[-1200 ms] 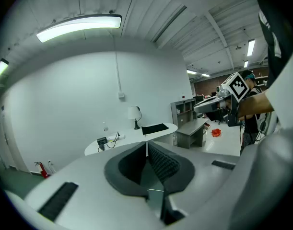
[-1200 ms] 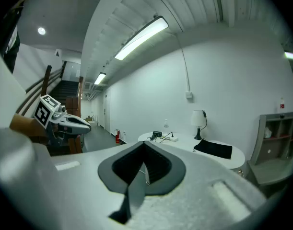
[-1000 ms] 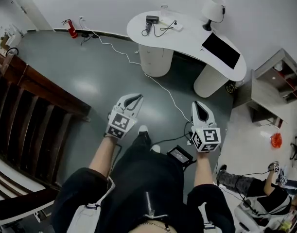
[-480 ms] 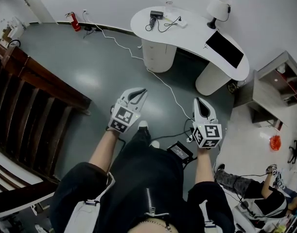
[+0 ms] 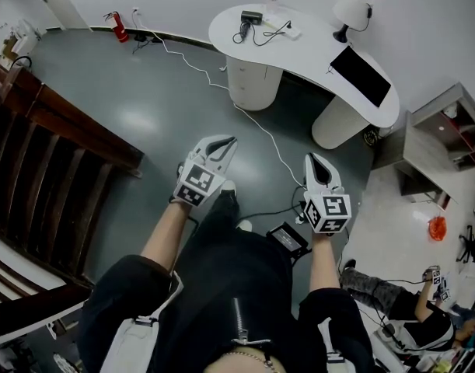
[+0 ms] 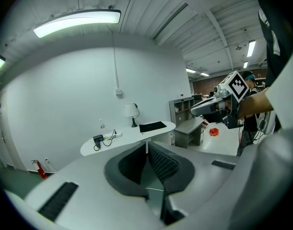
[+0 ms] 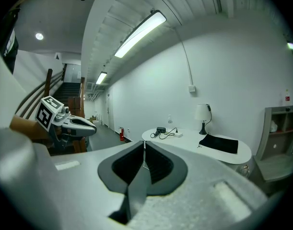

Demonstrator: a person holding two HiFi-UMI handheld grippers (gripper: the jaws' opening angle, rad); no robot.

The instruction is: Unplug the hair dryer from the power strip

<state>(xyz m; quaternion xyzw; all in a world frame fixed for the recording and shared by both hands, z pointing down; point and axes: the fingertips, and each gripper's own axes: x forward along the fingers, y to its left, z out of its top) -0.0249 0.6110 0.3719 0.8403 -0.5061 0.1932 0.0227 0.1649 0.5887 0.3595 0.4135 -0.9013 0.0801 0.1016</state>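
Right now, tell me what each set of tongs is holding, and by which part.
Nothing is held. The left tongs and the right tongs are both shut with nothing between their jaws.

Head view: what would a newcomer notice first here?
Two shut, empty tongs are held out over the grey floor: the left tongs and the right tongs. Beyond them stands a curved white desk carrying a lamp, a black mat and a corded dark device.

Both arms reach forward — left gripper (image 5: 224,144) and right gripper (image 5: 314,162) closed, empty, side by side.
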